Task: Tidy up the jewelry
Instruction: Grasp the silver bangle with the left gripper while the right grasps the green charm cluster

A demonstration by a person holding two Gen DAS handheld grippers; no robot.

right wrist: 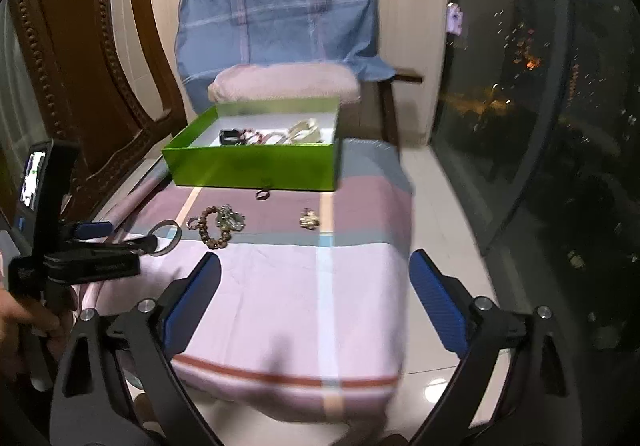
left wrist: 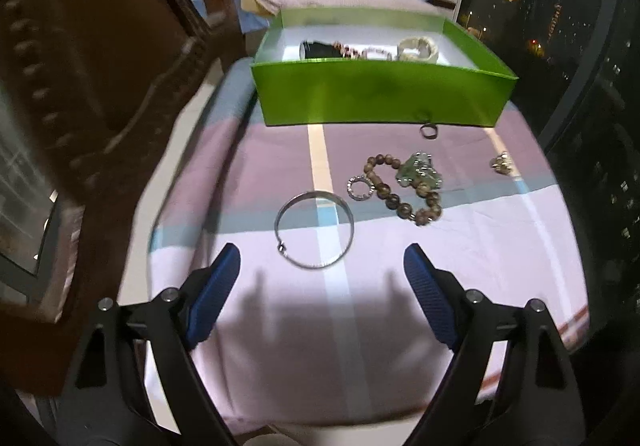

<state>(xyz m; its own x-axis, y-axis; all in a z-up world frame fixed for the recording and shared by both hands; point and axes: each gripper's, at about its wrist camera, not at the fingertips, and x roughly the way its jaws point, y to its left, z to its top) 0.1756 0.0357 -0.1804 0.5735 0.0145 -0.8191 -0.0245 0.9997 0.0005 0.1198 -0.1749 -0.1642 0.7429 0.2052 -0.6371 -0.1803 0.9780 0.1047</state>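
A green box stands at the far end of the cloth-covered surface, with several jewelry pieces inside. On the cloth in front of it lie a silver bangle, a small sparkly ring, a brown bead bracelet with a green pendant, a dark ring by the box wall, and a small gold piece. My left gripper is open just short of the bangle. My right gripper is open and empty over the cloth.
A carved wooden chair stands at the left. A chair draped in blue cloth with a pink cushion is behind the box. A dark window runs along the right. The cloth drops off at its right edge.
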